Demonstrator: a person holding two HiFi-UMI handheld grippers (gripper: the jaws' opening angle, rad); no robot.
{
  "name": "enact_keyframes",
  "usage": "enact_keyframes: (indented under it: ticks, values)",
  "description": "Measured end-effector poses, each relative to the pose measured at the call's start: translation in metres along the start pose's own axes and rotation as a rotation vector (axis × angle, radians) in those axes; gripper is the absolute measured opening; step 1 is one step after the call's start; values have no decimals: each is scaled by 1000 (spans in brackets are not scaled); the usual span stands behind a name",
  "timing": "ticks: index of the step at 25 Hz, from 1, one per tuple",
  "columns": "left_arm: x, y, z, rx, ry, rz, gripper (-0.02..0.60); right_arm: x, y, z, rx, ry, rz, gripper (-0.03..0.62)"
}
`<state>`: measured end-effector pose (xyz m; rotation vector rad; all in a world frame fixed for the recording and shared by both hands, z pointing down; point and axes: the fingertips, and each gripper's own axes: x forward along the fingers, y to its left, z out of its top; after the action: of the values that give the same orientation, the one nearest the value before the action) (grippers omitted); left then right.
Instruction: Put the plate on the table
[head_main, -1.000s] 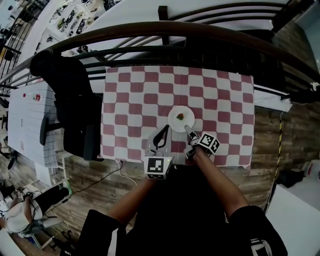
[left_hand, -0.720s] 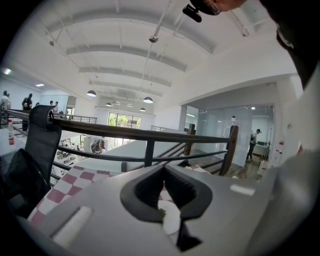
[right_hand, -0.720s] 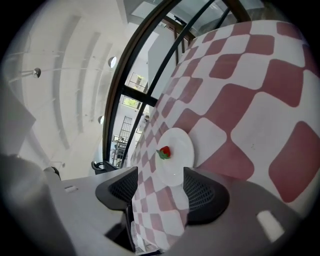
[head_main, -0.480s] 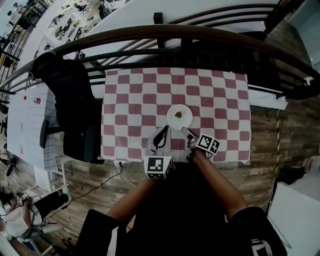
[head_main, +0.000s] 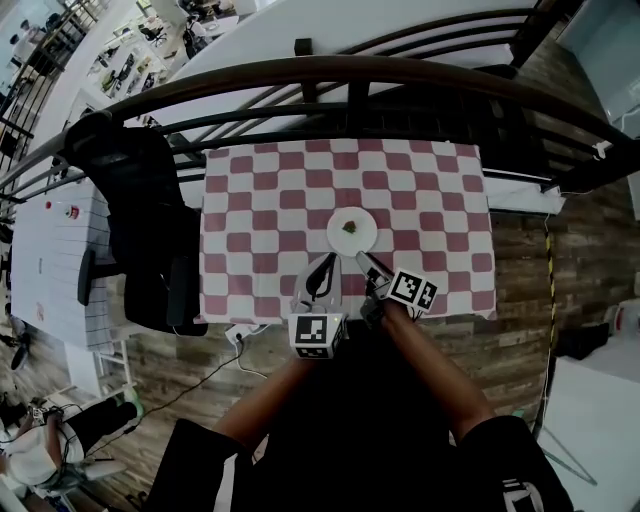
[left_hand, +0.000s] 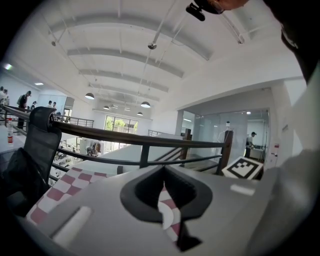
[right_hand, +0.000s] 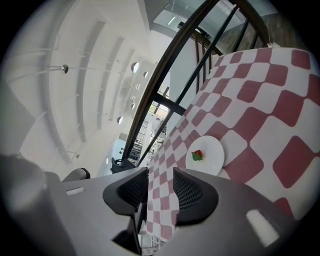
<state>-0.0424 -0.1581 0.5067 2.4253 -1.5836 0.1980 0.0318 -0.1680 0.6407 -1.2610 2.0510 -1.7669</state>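
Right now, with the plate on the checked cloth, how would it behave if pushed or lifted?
The plate looks rigid and shallow, so it would probably lift flat without flexing. Pushed, it may slide or drag the tablecloth. The small red-and-green piece lies loose and could roll if tilted.

The grey left tongs (left_hand: 163, 169), black-padded, meet at their tips and hold nothing. Beyond them lie a red-and-white checked desk cloth (left_hand: 65, 190), a dark curved metal railing (left_hand: 145, 142) and a black chair (left_hand: 39, 147).

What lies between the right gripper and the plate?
Only bare tablecloth separates the right gripper from the plate, per the right gripper view; its empty jaws have just been closing.
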Motion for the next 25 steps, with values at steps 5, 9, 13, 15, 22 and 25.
enact_keyframes:
  ticks: [5, 9, 13, 15, 22, 25]
  values:
    - [-12, -6, 2, -2, -12, -13, 8, -16, 19, 1, -88, -55, -6, 90]
    - [-22, -9, 6, -9, -23, -21, 8, -29, 39, 4, -162, -103, 2, 29]
    - [-38, -7, 13, -13, -51, -11, 8, -42, 64, -1, -326, -131, -17, 3]
    - [-45, -8, 13, -22, -58, -15, 8, -47, 82, -6, -386, -146, -1, 0]
    - [-67, -7, 17, -28, -79, -16, 8, -70, 138, -22, -591, -206, 43, -2]
    - [-75, -7, 21, -33, -93, -16, 8, -84, 150, -23, -646, -257, 34, -2]
